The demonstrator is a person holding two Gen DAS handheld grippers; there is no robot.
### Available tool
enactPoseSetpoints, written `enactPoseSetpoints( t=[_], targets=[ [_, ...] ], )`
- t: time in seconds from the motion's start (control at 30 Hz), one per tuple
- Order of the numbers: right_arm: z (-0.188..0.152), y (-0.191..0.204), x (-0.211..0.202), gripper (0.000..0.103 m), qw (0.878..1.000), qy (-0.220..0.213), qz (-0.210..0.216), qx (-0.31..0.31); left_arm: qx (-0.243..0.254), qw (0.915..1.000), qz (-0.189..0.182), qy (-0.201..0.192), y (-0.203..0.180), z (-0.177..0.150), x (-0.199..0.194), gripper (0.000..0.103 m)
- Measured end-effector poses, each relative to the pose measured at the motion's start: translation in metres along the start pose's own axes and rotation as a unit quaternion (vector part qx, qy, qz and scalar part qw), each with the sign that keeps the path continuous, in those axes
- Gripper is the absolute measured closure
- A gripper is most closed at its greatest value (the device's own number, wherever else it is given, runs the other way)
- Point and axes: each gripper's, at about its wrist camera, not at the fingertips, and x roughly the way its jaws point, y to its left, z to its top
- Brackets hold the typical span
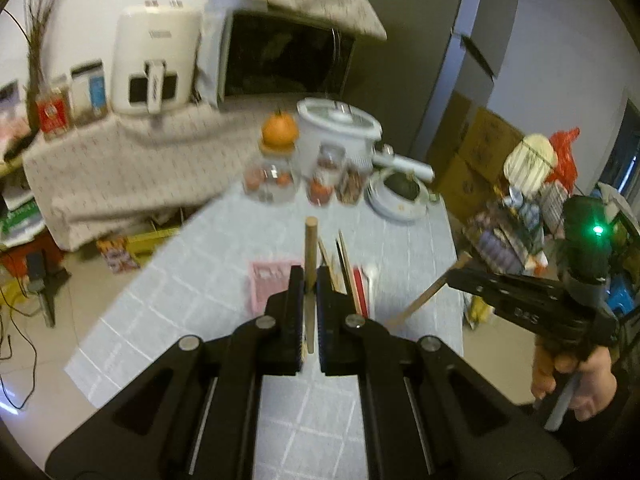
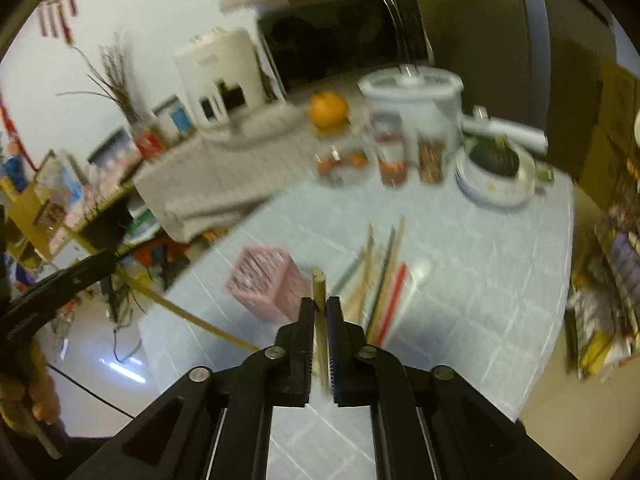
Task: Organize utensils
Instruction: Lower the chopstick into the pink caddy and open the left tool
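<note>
Both grippers are up above the grey tiled table (image 1: 168, 280), each clamped on one pale wooden chopstick

Left gripper (image 1: 309, 280): jaws narrow, pinching the left-held chopstick (image 1: 310, 248), a round light-wood stick with a blunt end; it runs straight out between the fingers, tip poking well past them

Right gripper (image 2: 319, 312): same story, jaws nearly together on the right-held chopstick (image 2: 319, 280), yellowish wood with a squared tip, sticking up just past the fingertips. In the left view this stick slants down-left from the right claw

Rest of the utensils: loose pile of chopsticks (image 2: 380, 272) lying flat on the table, mixed wood tones plus a red one, fanned roughly parallel. Pile sits just beyond and to the right of both claws. Pink slotted basket (image 2: 264, 280) stands on the table just left of the pile, apart from both held sticks

Frames are motion-blurred, fine detail unreadable
</note>
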Motion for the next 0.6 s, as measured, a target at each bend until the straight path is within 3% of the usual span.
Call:
enactPoseSetpoints(
  t=[0.3,0.6],
  targets=[
    [0.037,0.03,-0.013,0.098,0.998,-0.06,0.015,-0.024,-0.03,0.9976,0.027,-0.057,0.011,0.019,0.005,0.096],
    [0.061,0.049,-0.021,0.098,0.994,-0.102,0.038,-0.028,-0.034,0.9974,0.04,-0.05,0.019,0.027,0.022,0.096]
  ],
)
